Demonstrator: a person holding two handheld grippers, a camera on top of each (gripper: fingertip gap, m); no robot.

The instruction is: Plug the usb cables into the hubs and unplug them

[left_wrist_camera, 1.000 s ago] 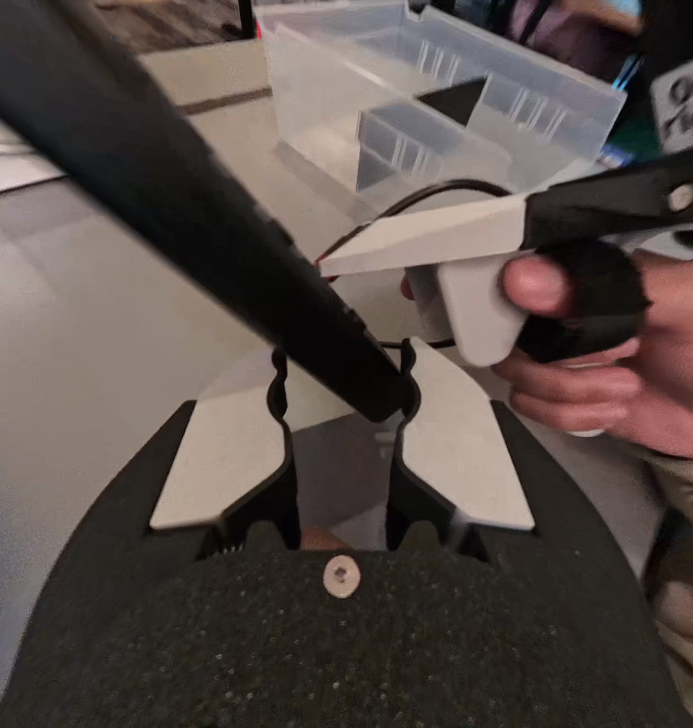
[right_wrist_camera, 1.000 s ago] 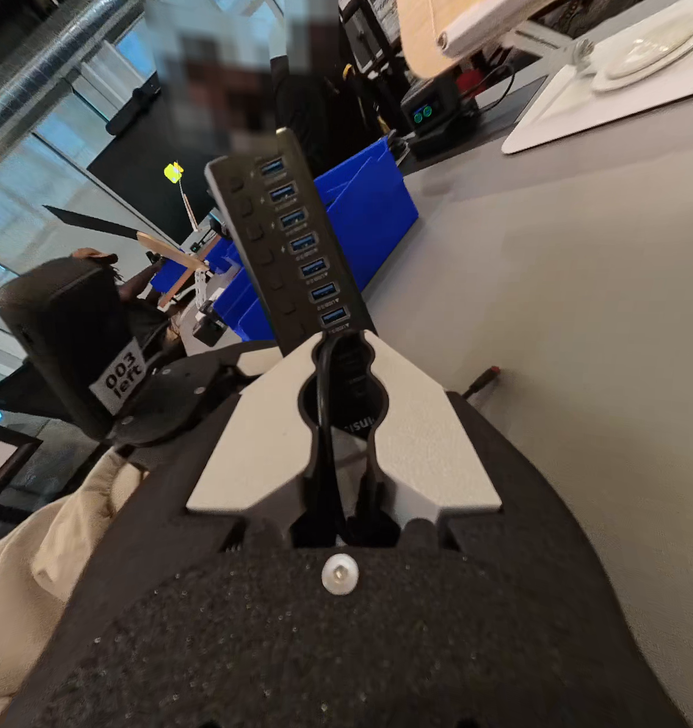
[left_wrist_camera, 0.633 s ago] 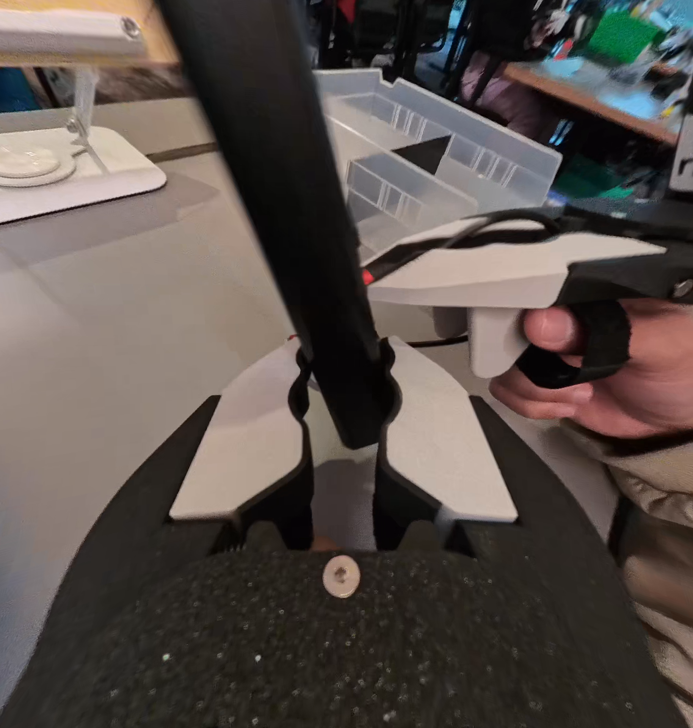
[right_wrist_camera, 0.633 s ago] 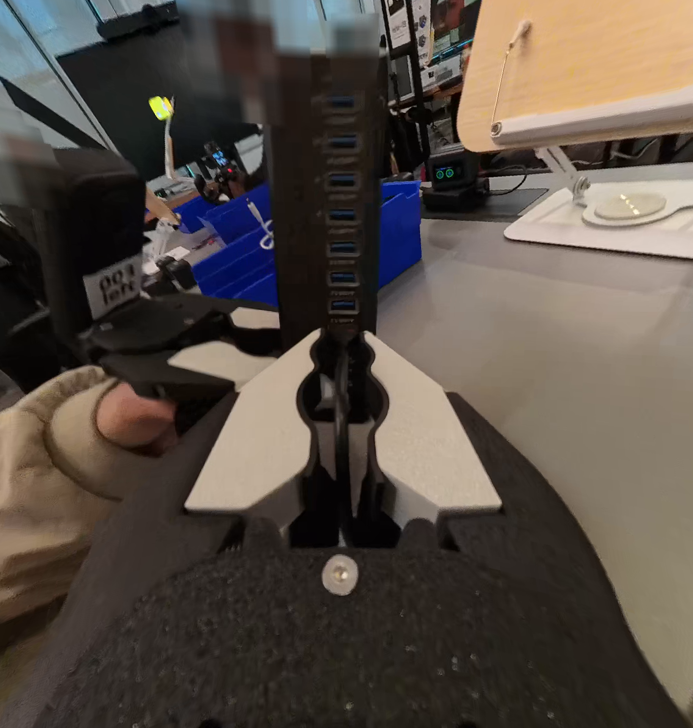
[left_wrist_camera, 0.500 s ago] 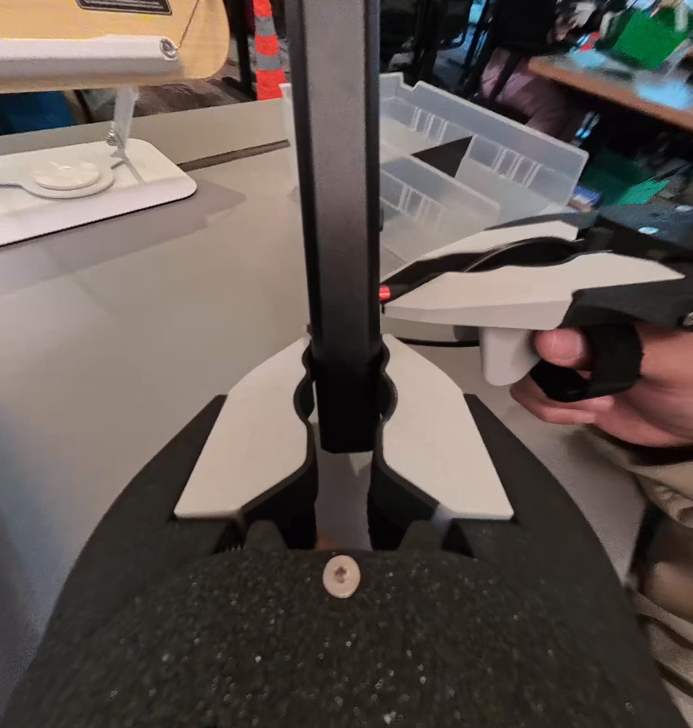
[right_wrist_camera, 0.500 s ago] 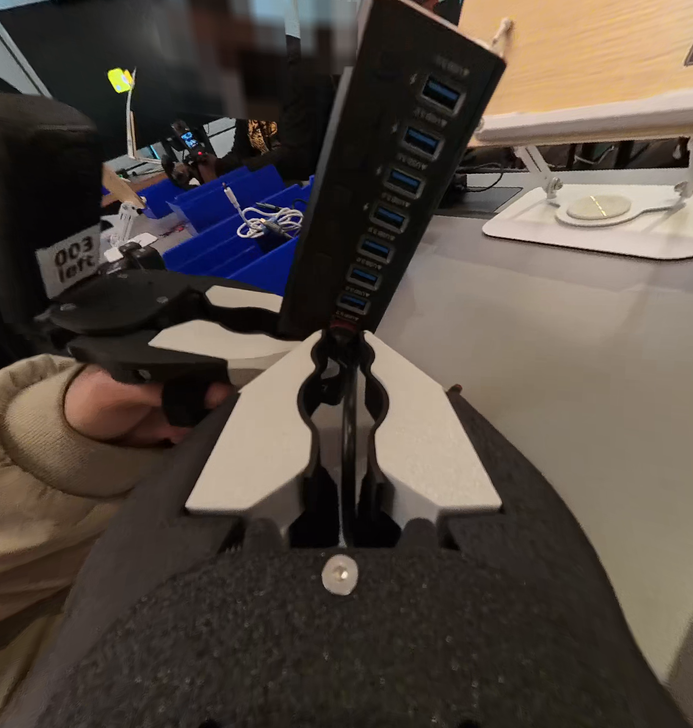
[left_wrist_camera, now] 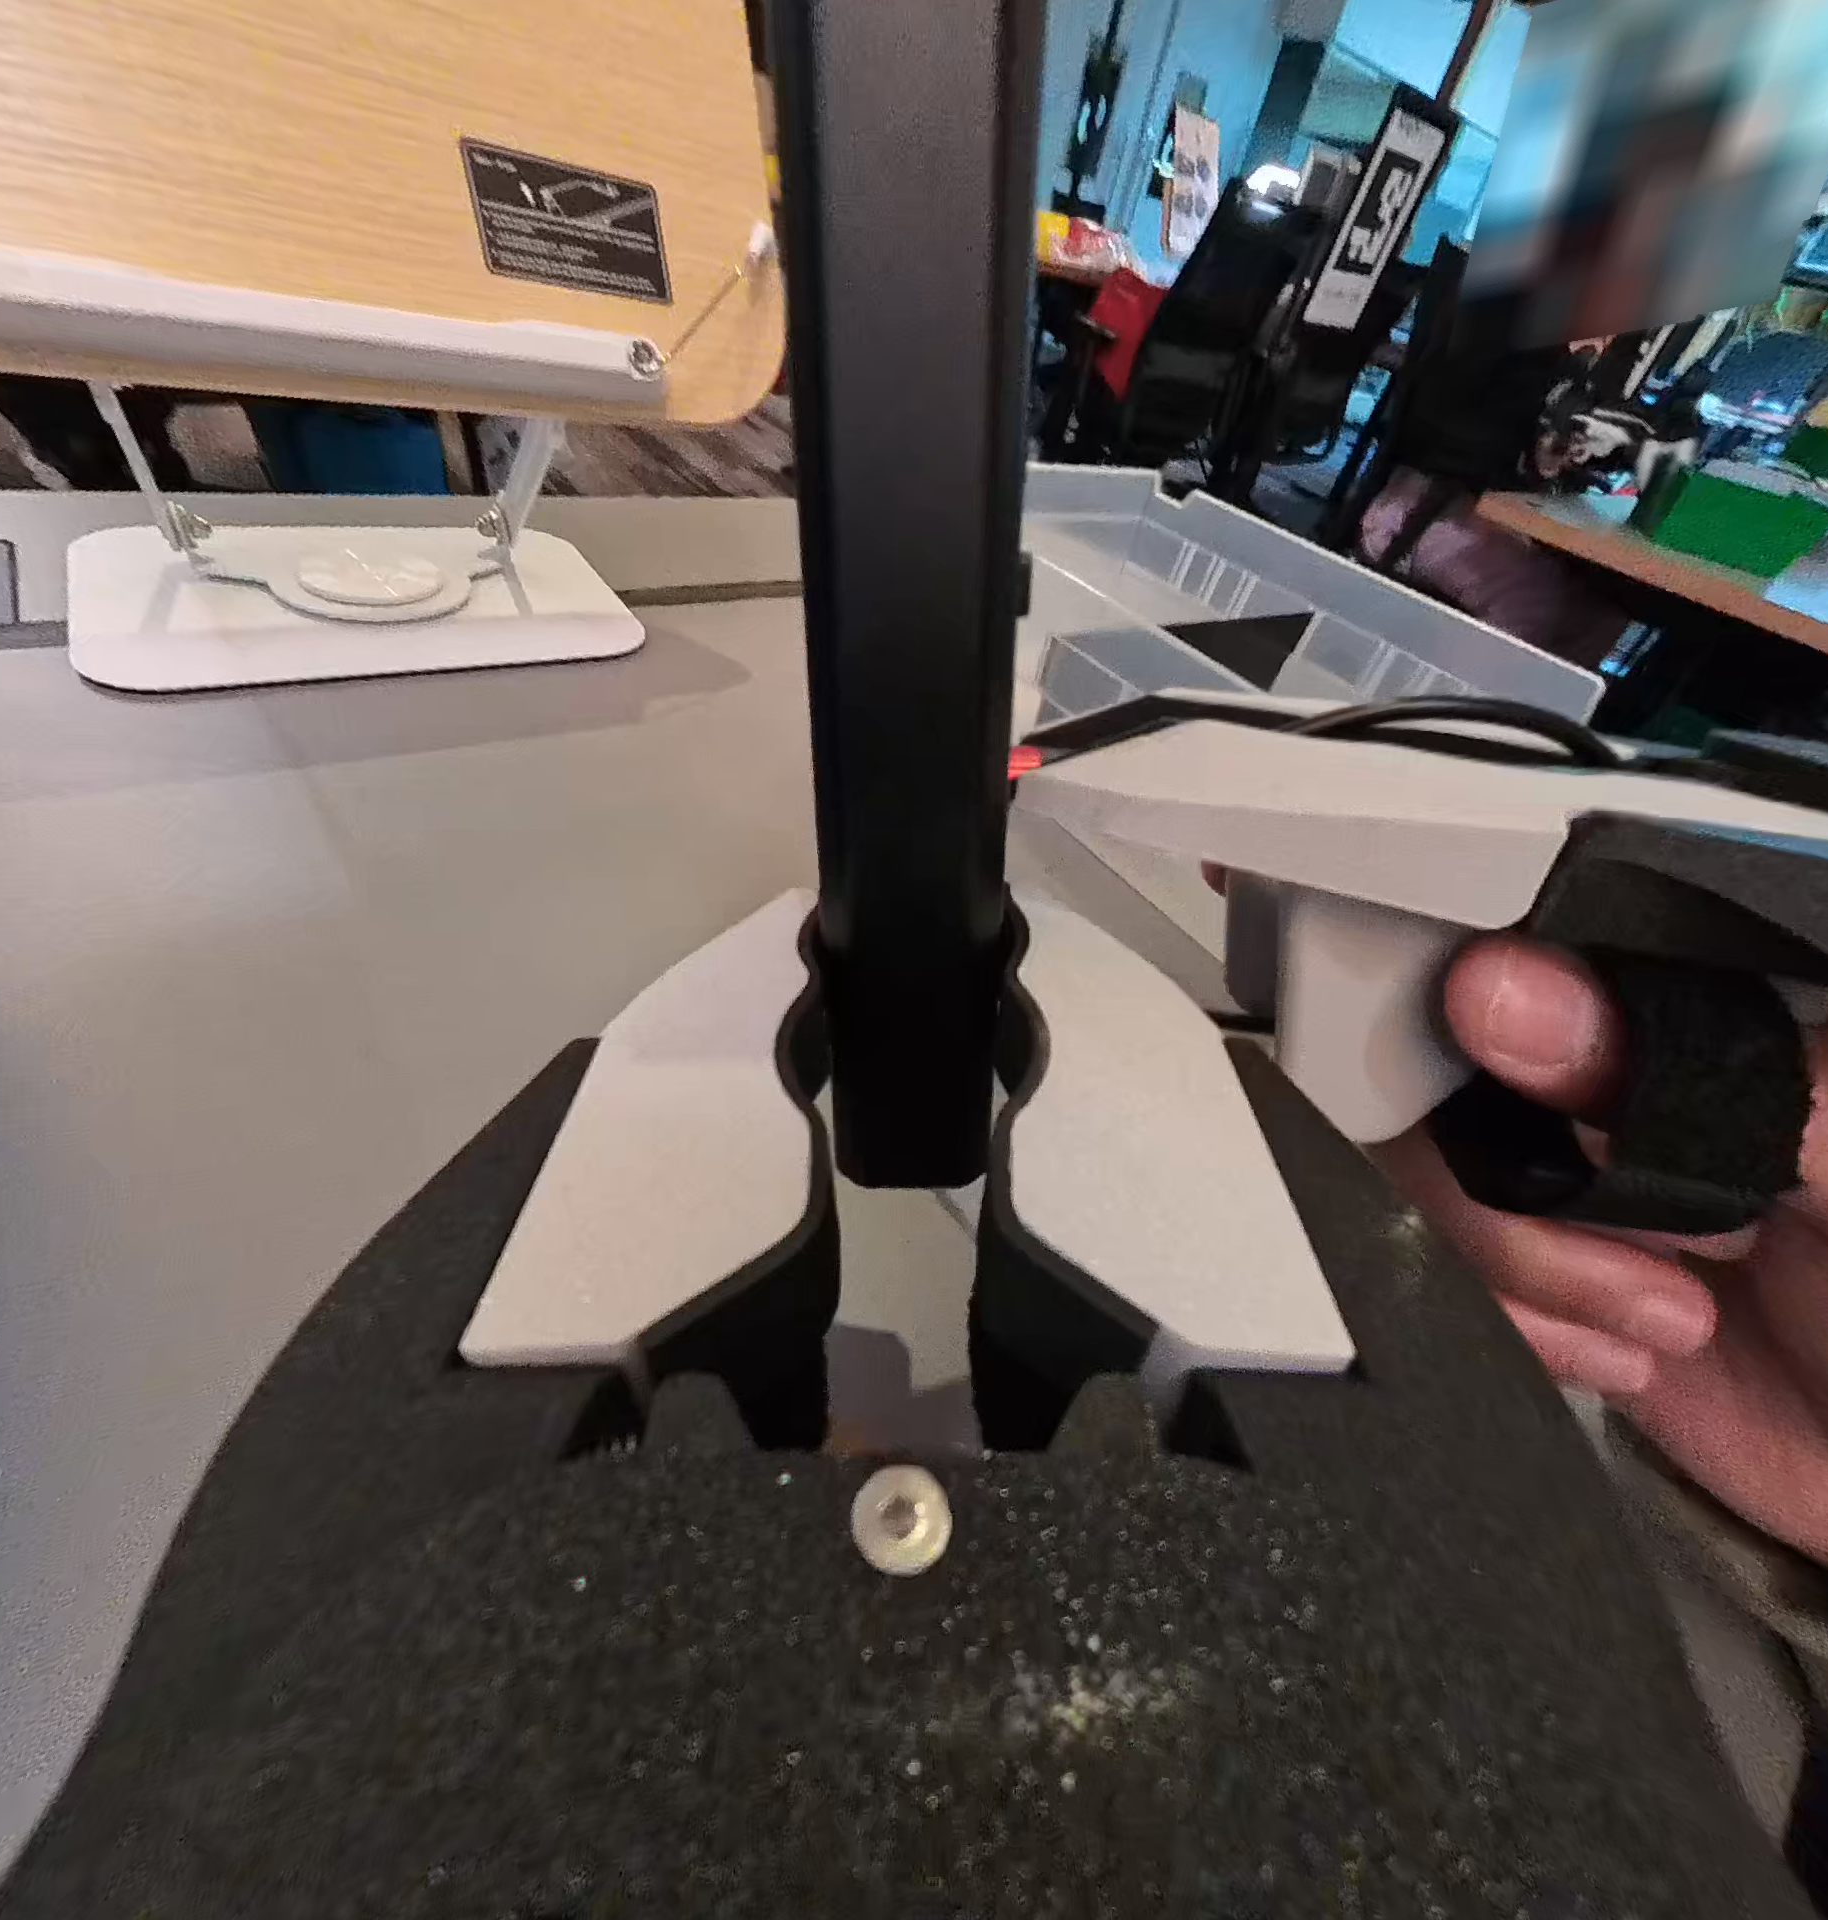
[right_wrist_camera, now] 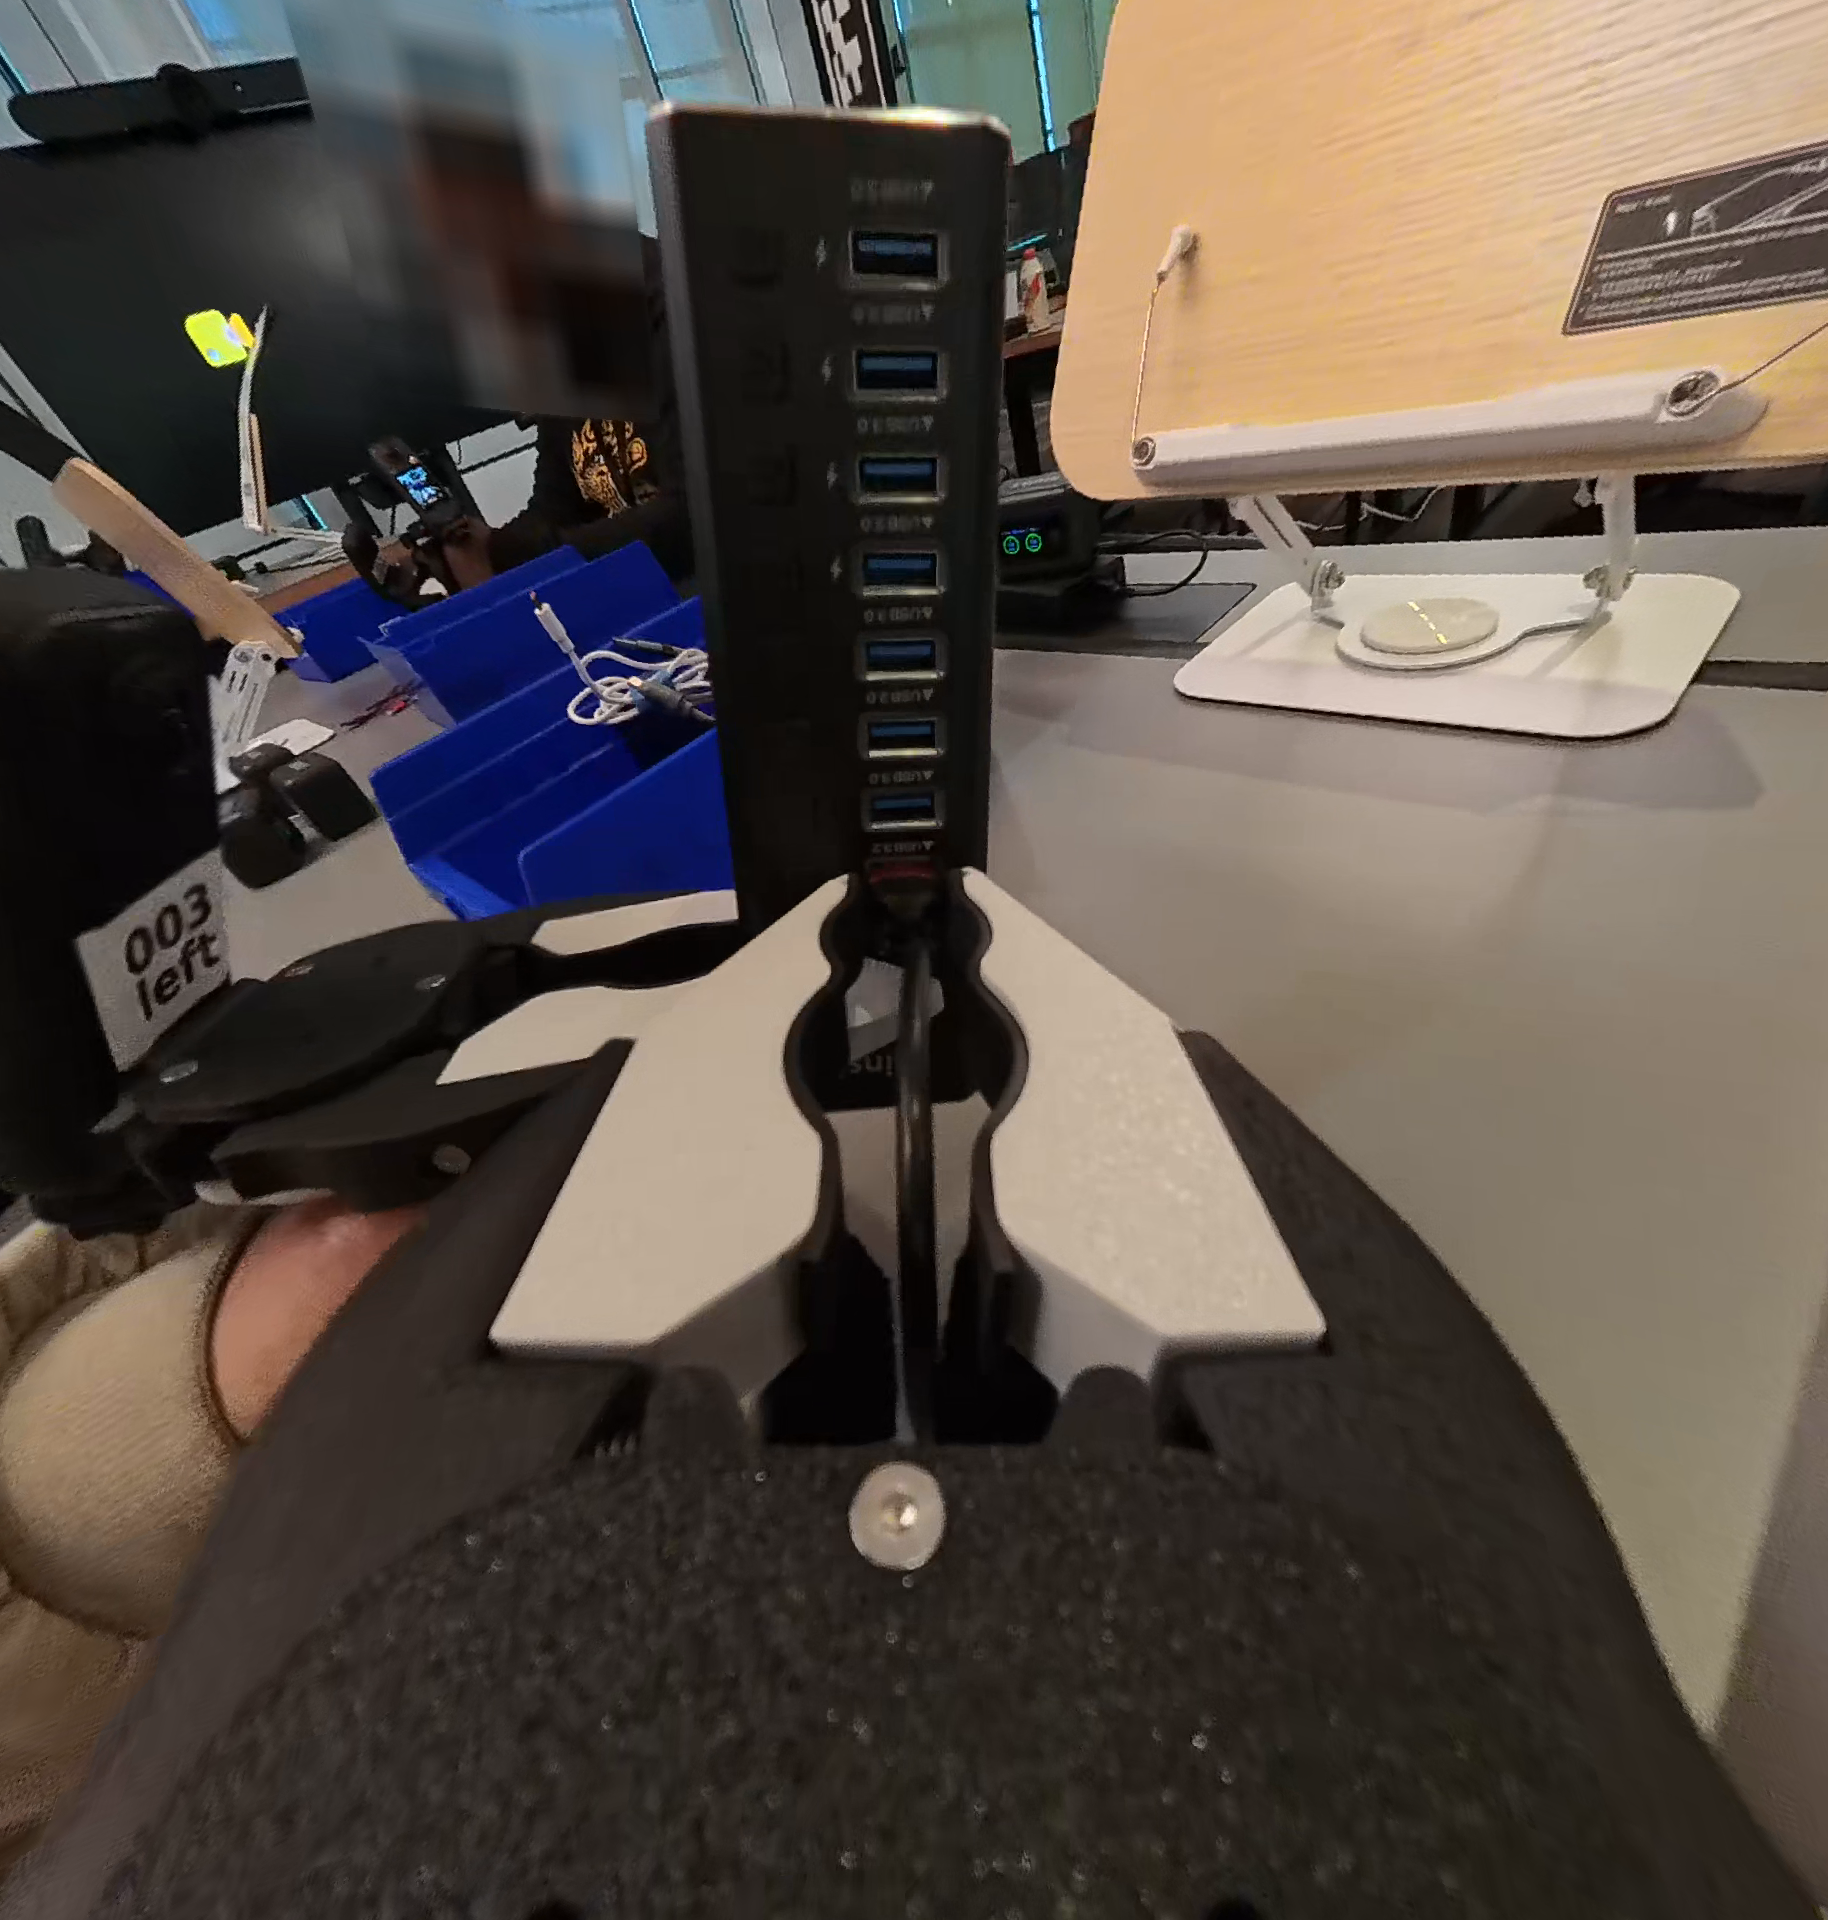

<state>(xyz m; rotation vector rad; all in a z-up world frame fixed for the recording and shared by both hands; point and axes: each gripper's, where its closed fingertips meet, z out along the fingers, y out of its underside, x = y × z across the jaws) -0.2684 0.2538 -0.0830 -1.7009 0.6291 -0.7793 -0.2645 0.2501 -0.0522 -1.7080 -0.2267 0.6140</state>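
Hub upright, plug at lowest port.

The hub (left_wrist_camera: 905, 582), tilted a second ago, now stands upright in the left gripper (left_wrist_camera: 908, 1049), fingers clamped on its lower end, long axis vertical, ports facing the right gripper (right_wrist_camera: 905, 977). Those fingers pinch the USB cable (right_wrist_camera: 915, 1153); its red-tipped plug (right_wrist_camera: 902, 881) meets the bottom port. Insertion looks imminent or underway above the surface (right_wrist_camera: 1409, 987).

Hub (right_wrist_camera: 827, 499) upright between stand (right_wrist_camera: 1450, 644) rightward and bins (right_wrist_camera: 536, 748) leftward

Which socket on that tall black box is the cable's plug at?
The bottom socket of the hub, the one showing red at the cable's plug; the seven above show blue, empty.
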